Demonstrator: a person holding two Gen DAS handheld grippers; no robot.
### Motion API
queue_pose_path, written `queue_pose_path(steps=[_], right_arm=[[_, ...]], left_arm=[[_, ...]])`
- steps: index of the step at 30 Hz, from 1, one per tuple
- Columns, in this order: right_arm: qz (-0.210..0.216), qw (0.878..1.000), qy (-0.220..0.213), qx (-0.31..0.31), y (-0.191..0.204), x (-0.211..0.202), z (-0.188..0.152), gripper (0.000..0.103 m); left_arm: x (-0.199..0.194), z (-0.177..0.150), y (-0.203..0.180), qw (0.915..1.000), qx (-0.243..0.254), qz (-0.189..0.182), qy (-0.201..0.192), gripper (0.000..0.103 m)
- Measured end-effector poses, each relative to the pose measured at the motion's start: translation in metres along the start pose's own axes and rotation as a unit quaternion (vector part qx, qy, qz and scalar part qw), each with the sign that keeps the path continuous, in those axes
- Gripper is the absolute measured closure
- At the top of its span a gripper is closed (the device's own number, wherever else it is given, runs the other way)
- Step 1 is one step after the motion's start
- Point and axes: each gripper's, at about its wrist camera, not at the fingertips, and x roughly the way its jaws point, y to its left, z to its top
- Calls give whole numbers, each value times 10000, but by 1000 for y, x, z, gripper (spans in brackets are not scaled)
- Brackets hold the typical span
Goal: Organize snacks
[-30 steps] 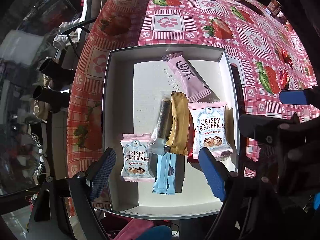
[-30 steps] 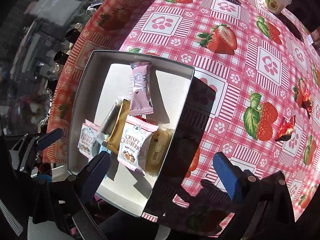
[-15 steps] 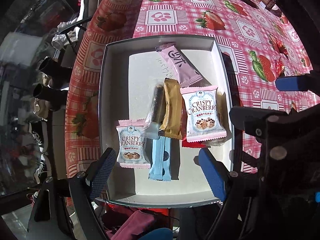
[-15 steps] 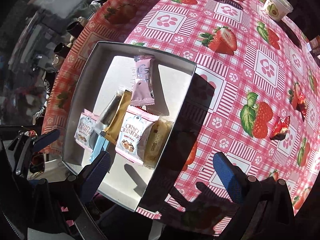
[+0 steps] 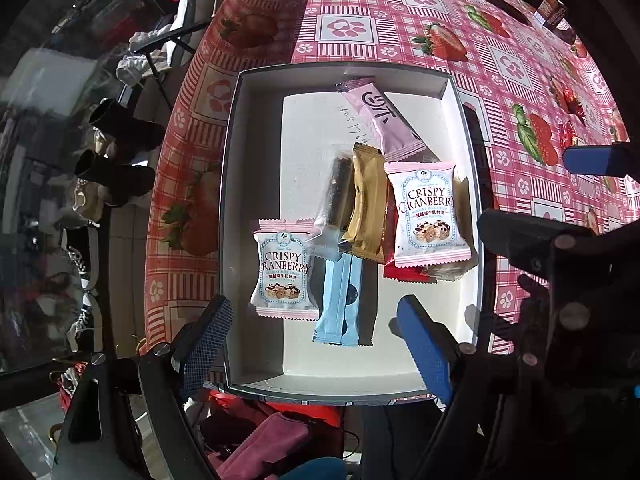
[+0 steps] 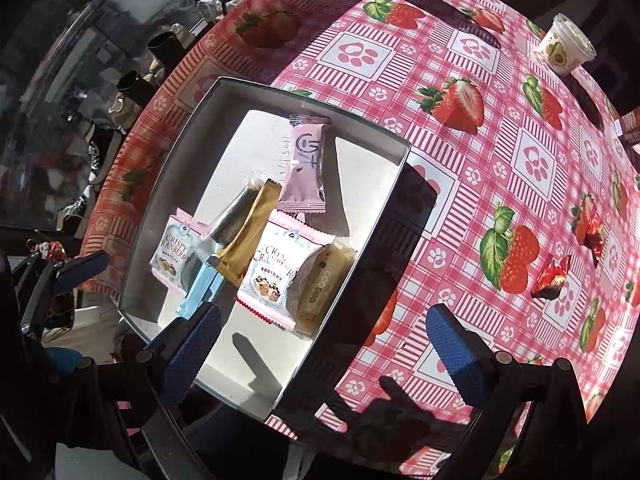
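Lying loose in a white box: wrapped snacks; left tongs and right tongs apart, empty.

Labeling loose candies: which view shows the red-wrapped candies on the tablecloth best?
Right wrist: two red-wrapped candies lie unobstructed on the strawberry tablecloth, right of the white box. Left wrist shows them small and distorted near the frame's right edge.

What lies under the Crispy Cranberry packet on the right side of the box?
Under the right Crispy Cranberry packet a red wrapper and a pale yellow packet stick out. Most of both is covered, so I cannot read them.
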Motion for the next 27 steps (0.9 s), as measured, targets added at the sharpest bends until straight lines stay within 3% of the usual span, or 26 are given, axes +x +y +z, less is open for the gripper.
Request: queue_pose_path(steps=[27], right_arm=[[-78,9999,13,-136,9,1,-4,0]], left_arm=[[-1,-2,3,9999,-135,-19,-47,16]])
